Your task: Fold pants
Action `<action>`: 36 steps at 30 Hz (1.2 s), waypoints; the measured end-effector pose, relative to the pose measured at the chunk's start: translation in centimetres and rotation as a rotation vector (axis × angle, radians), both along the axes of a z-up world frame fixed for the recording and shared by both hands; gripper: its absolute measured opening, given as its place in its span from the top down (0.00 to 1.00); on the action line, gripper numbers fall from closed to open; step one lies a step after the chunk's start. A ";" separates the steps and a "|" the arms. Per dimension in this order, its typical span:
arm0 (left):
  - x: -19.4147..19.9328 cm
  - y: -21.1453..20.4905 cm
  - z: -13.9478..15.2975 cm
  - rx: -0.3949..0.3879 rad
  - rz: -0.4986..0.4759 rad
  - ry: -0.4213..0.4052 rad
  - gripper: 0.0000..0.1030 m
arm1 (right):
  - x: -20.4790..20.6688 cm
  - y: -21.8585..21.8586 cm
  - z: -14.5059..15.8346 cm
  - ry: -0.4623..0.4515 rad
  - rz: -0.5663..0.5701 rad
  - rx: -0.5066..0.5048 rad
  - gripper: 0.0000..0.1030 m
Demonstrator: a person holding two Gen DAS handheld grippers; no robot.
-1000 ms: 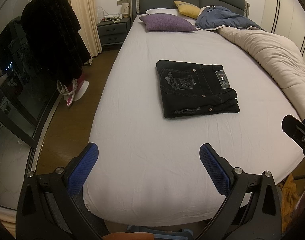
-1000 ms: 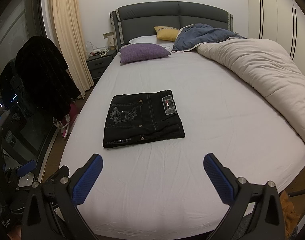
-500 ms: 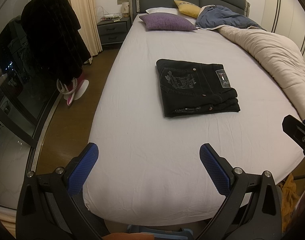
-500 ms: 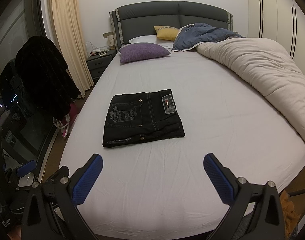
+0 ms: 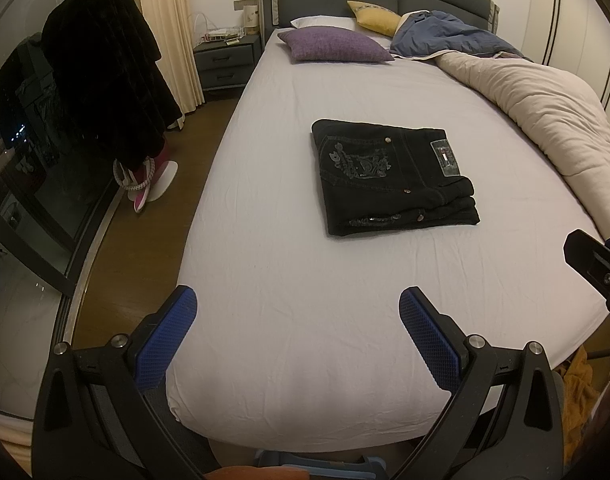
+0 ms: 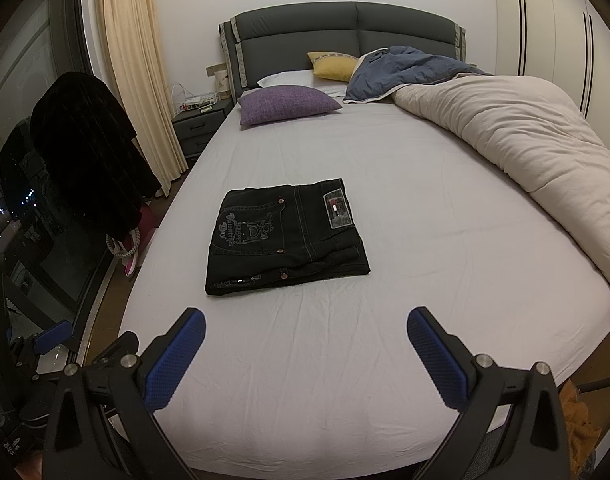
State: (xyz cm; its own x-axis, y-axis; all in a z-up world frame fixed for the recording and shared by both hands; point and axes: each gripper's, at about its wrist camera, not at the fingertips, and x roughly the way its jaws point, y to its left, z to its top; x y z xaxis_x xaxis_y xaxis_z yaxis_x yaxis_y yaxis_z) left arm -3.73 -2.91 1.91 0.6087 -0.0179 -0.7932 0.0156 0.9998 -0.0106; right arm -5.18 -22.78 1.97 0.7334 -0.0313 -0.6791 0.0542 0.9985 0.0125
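Black jeans [image 5: 393, 176] [image 6: 283, 236] lie folded into a neat rectangle in the middle of the white bed sheet [image 5: 305, 280], back pocket embroidery and waist label facing up. My left gripper [image 5: 297, 316] hangs open over the foot of the bed, well short of the jeans, nothing between its blue pads. My right gripper [image 6: 305, 336] is open too, held back from the jeans by a similar gap. Part of the right gripper's black frame [image 5: 593, 268] shows at the right edge of the left wrist view.
A beige duvet [image 6: 525, 152] is bunched along the bed's right side. Purple pillow [image 6: 287, 104], yellow pillow and blue blanket lie by the grey headboard. A dark coat [image 5: 105, 80] hangs left of the bed over the wood floor, near a nightstand [image 5: 225, 60].
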 end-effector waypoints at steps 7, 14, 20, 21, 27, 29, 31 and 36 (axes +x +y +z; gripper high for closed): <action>-0.1 0.0 -0.1 0.002 -0.002 -0.002 0.00 | 0.0 0.0 0.0 0.000 0.000 0.000 0.00; 0.1 0.1 0.0 0.003 -0.001 -0.002 0.00 | 0.0 0.0 0.0 0.002 0.000 0.000 0.00; 0.2 0.2 0.1 0.003 -0.001 -0.002 0.00 | 0.0 0.0 0.1 0.001 0.000 0.000 0.00; 0.2 0.2 0.1 0.003 -0.001 -0.002 0.00 | 0.0 0.0 0.0 0.000 0.000 0.000 0.00; 0.2 0.2 0.2 0.004 -0.001 -0.003 0.00 | 0.0 0.0 0.1 0.002 0.000 0.001 0.00; 0.2 0.2 0.2 0.005 0.000 -0.003 0.00 | 0.0 0.0 0.1 0.001 0.000 0.000 0.00; 0.2 0.2 0.1 0.004 0.000 -0.002 0.00 | 0.0 0.0 0.1 0.001 0.000 0.001 0.00; 0.2 0.1 0.2 0.004 0.001 -0.002 0.00 | 0.0 -0.1 0.1 0.002 -0.001 0.002 0.00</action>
